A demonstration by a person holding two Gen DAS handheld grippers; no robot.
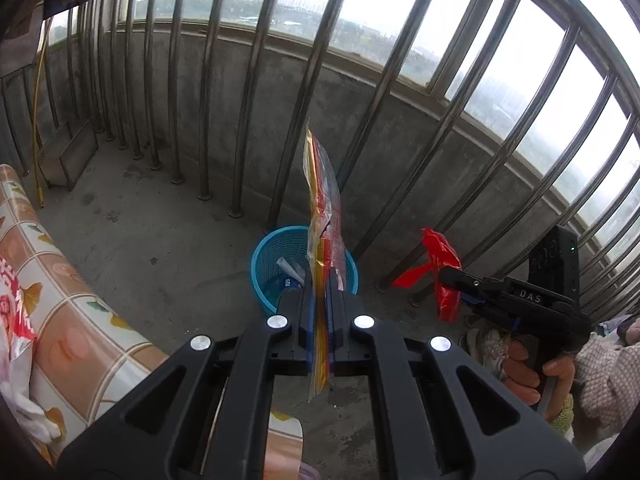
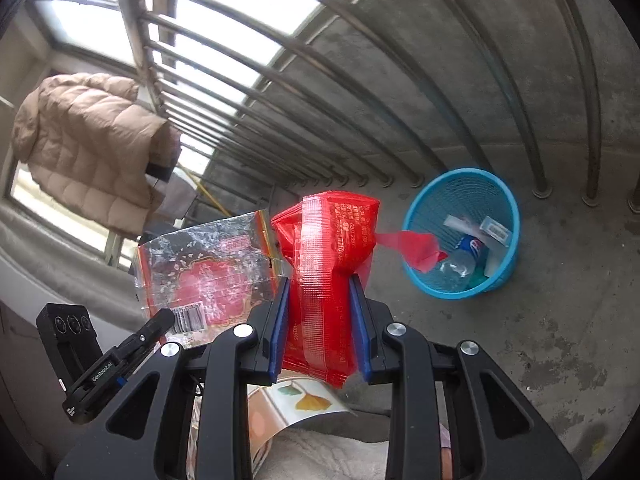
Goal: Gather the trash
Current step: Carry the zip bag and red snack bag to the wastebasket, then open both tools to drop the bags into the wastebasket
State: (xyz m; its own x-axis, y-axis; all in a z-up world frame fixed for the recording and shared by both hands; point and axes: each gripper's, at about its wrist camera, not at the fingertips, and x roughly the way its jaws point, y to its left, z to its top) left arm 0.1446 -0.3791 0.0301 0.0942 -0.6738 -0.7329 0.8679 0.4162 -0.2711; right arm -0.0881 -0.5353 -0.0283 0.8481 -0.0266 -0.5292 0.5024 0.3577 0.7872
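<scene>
On the concrete balcony floor, by the metal railing (image 1: 248,92), stands the blue basket (image 2: 508,216), already holding a bottle and scraps, so it reads as the trash's destination. Right gripper (image 2: 320,300) is clamped around a puffy red wrapper (image 2: 332,248); left gripper (image 1: 320,296) pinches a flat clear-and-red wrapper (image 1: 320,184) edgewise. Both wrappers hang short of the basket, probably ready for dropping.

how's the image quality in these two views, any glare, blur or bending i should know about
Left wrist view: sky behind the railing bars is blown out, the bars bow from fisheye, and the blue basket is sharp. Right wrist view: the window top left glares white, the red wrapper is crisp, and the tan jacket is slightly soft.
</scene>
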